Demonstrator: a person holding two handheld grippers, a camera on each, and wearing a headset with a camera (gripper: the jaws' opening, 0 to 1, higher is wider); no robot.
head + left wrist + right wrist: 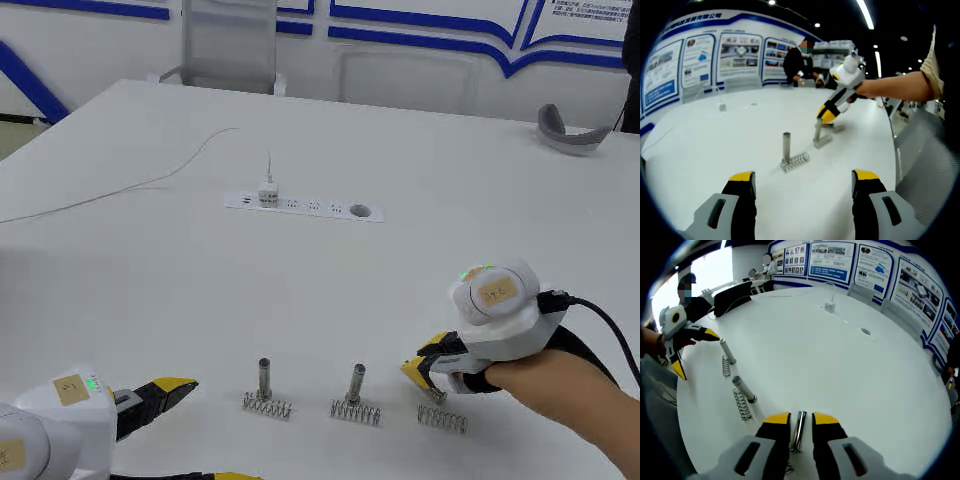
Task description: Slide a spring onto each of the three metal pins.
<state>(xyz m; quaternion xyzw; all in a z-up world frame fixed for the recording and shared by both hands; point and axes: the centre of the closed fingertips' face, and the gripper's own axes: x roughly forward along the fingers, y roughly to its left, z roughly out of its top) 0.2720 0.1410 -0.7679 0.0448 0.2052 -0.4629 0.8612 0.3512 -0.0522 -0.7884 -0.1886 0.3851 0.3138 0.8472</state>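
Note:
Three metal pins stand in a row near the table's front edge: the left pin (pixel 264 377), the middle pin (pixel 355 382), and the right pin (pixel 799 431). A spring lies in front of each: the left spring (pixel 267 405), the middle spring (pixel 356 412) and the right spring (pixel 442 419). My right gripper (pixel 424 366) (pixel 801 419) straddles the top of the right pin, its jaws narrowly apart with a thin gap on each side. My left gripper (pixel 195 432) (pixel 802 176) hangs wide open and holds nothing, left of the row and apart from the left pin (pixel 786 146).
A white power strip (pixel 303 206) with a plugged-in adapter and a thin cable lies mid-table. A grey headband-shaped object (pixel 572 133) rests at the far right. Chairs stand behind the table's far edge. Other people are seen beyond the table in the gripper views.

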